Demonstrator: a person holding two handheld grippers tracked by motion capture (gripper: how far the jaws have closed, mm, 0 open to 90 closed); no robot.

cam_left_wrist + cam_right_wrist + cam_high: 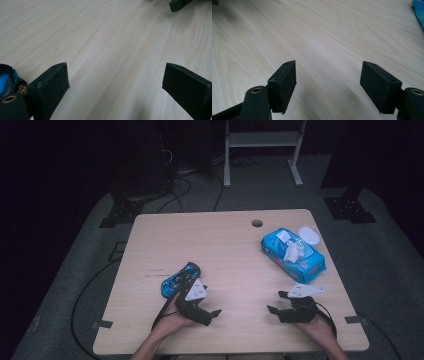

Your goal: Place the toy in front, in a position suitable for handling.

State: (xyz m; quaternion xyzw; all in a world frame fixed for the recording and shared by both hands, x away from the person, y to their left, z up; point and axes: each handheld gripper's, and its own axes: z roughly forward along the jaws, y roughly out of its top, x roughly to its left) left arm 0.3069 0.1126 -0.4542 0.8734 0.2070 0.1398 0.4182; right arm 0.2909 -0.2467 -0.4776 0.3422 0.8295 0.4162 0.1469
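2 grippers, left (212, 314) and right (276, 302), gape empty; nearest, a glossy blue-black toy car (179, 278).

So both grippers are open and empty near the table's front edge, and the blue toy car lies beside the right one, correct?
Not quite: the blue toy car lies beside the left gripper, not the right gripper, as the high view shows. Both grippers are open and empty near the front edge of the table.
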